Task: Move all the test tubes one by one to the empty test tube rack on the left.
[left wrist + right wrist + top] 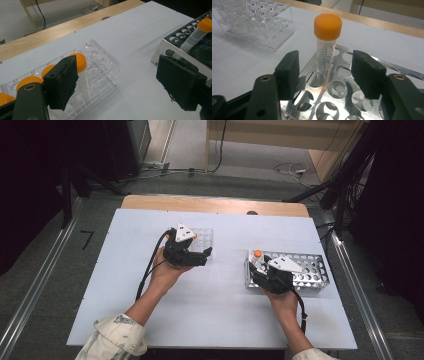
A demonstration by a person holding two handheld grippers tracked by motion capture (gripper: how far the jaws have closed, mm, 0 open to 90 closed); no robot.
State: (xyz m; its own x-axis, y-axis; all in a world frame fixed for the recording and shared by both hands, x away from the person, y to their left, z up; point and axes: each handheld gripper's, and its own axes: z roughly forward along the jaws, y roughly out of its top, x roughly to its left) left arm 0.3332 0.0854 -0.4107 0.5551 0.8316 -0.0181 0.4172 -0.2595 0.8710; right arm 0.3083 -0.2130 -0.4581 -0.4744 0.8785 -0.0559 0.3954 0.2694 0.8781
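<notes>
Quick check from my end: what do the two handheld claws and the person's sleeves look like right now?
Both are black two-jaw tools. The left claw and right claw each carry a pale grey three-cornered plate on top and trail a black cable toward the person. The jaw pads are flat, dark and rough-edged, on arms with brass-coloured rivets. The sleeves are light with a faint pattern.

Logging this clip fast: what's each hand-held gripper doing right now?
Left hand-held gripper: open, holding nothing.
Right hand-held gripper: open, jaws either side of the orange-capped tube, not touching it.
</notes>
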